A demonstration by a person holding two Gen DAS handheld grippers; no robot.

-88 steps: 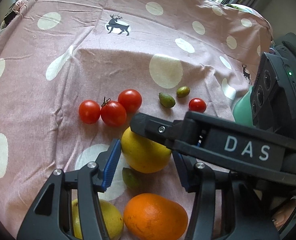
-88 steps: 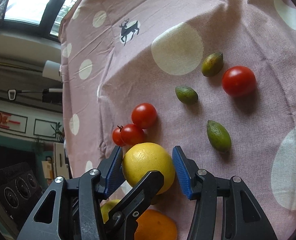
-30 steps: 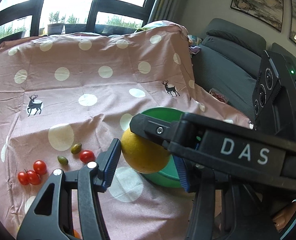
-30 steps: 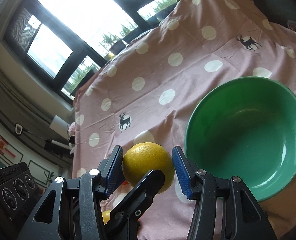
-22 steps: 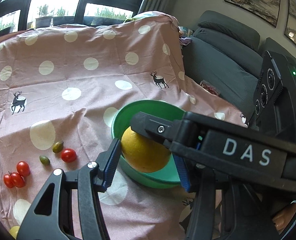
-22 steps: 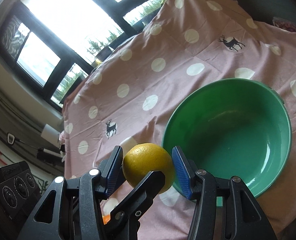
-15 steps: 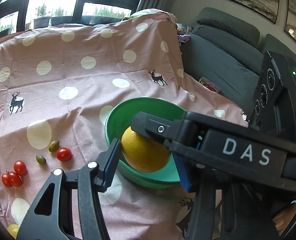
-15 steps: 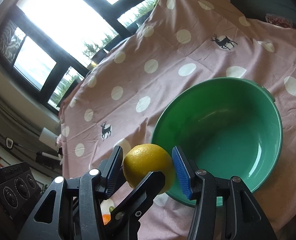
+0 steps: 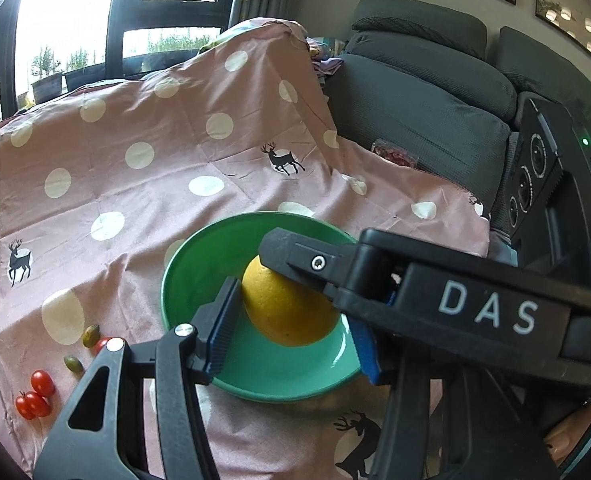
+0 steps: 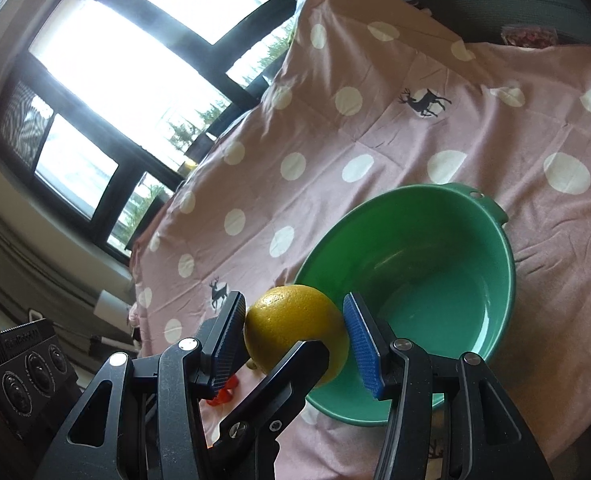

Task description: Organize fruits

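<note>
Pink cloth (image 9: pixel 143 200) with white dots and deer prints covers the desk, with dark-framed windows (image 10: pixel 107 68) behind and a grey sofa (image 9: pixel 427 92) at the side; both grippers share one yellow citrus fruit (image 9: pixel 287 312), the left gripper (image 9: pixel 291 332) and the right gripper (image 10: pixel 293 334) each with jaws partly open and blue pads pressed to its sides; the fruit hangs above the near part of a green bowl (image 10: pixel 455 240), clear of its floor; cherry tomatoes (image 9: pixel 35 396) and small green fruits (image 9: pixel 89 336) lie on the cloth beside the bowl.
</note>
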